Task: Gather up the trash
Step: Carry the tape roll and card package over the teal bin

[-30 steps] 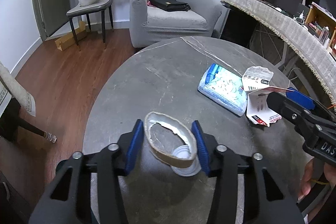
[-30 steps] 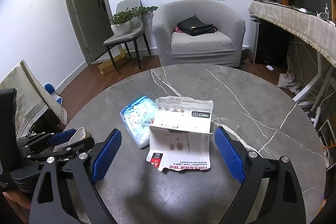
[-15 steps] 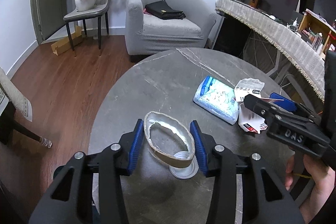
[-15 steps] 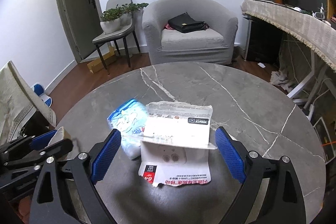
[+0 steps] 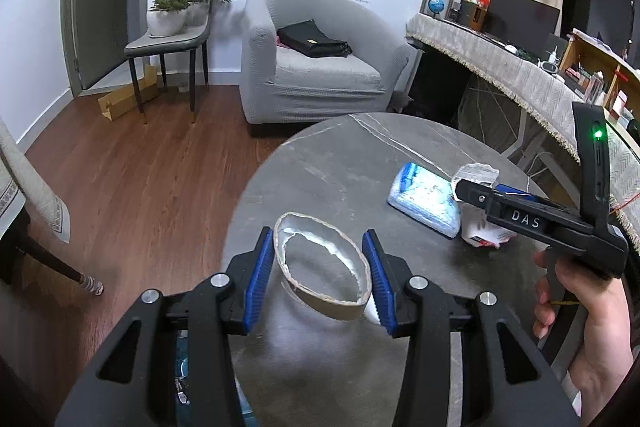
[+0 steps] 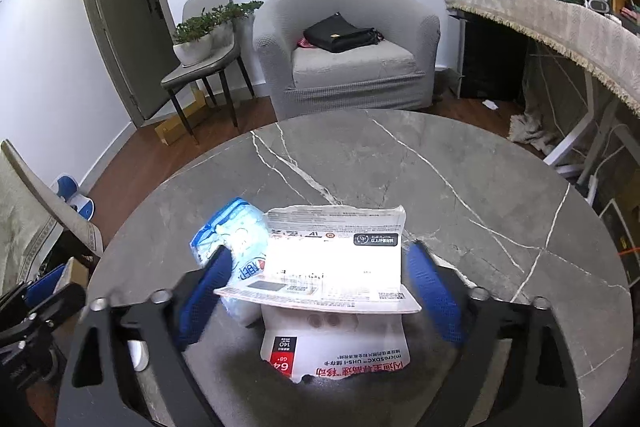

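My left gripper [image 5: 320, 275] is shut on a torn cardboard ring with a foil lining [image 5: 320, 267] and holds it above the near edge of the round grey marble table [image 5: 340, 163]. My right gripper [image 6: 320, 291] is open, with its blue pads on either side of a torn white card package [image 6: 336, 267] that lies on the table. A blue and white tissue pack [image 6: 232, 239] lies just left of the card. In the left wrist view the right gripper [image 5: 520, 215] sits over the card [image 5: 480, 231] beside the tissue pack [image 5: 424, 199].
A grey armchair [image 5: 316, 67] with a black bag stands beyond the table. A chair with potted plants [image 5: 176, 27] is at the back left. A cloth-covered desk [image 5: 500, 67] runs along the right. A small white disc [image 5: 370, 311] lies on the table under the ring.
The left gripper has lifted the ring and pulled back towards the table edge. The right gripper has moved forward and its jaws have narrowed around the card package.
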The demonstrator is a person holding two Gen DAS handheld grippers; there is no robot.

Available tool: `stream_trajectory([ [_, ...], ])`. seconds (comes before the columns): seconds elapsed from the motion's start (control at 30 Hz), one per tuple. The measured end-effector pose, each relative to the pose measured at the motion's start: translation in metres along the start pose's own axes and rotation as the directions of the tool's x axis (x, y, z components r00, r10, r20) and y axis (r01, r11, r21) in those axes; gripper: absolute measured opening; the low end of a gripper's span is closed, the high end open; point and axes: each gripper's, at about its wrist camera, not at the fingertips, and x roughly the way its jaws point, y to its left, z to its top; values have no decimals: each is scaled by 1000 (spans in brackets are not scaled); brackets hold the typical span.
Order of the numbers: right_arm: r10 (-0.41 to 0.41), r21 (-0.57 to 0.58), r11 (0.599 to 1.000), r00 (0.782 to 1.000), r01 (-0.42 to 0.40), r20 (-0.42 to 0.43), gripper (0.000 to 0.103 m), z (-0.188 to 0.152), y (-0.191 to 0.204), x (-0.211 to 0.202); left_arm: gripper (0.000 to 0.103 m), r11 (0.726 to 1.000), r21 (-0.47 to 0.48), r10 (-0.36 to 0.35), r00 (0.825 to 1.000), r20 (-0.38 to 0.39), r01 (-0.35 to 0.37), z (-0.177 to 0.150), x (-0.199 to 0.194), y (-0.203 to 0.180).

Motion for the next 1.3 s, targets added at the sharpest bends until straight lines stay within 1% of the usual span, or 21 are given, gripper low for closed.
stream_trajectory([
  [0.1, -11, -9, 1000, 1000, 11, 10, 79, 2, 2, -1, 48, 1000, -18, 6, 1000, 0, -6, 1, -3, 11],
  [0.17, -24, -7, 1000, 999, 24, 40, 79, 4, 5, -7, 48, 999, -33, 7, 1000, 0, -7, 0, -6, 19],
  [0.23, -19, -12, 1000, 998, 20, 67, 79, 4, 9, -13, 48, 999, -33, 16, 1000, -3, -16, -1, -9, 25],
  [0.37, 24, -37, 999, 996, -21, 90, 79, 6, 26, -20, 48, 999, -29, 44, 999, -15, -45, -8, -13, 37],
  [0.53, 96, -77, 993, 992, -90, 80, 79, 2, 50, -19, 48, 996, -40, 73, 997, -28, -74, -18, -21, 55],
  [0.77, 199, -128, 974, 976, -187, 84, 79, -9, 89, -30, 48, 991, -56, 117, 992, -42, -119, -38, -35, 80],
  [0.93, 243, -171, 958, 968, -230, 63, 79, -16, 114, -32, 48, 986, -58, 150, 986, -72, -154, -54, -39, 97],
  [1.07, 277, -187, 947, 959, -262, 59, 79, -18, 131, -36, 48, 984, -71, 153, 982, -110, -161, -66, -36, 111],
  [1.3, 346, -219, 918, 937, -331, 37, 79, -22, 166, -34, 48, 977, -77, 183, 965, -187, -200, -90, -24, 137],
])
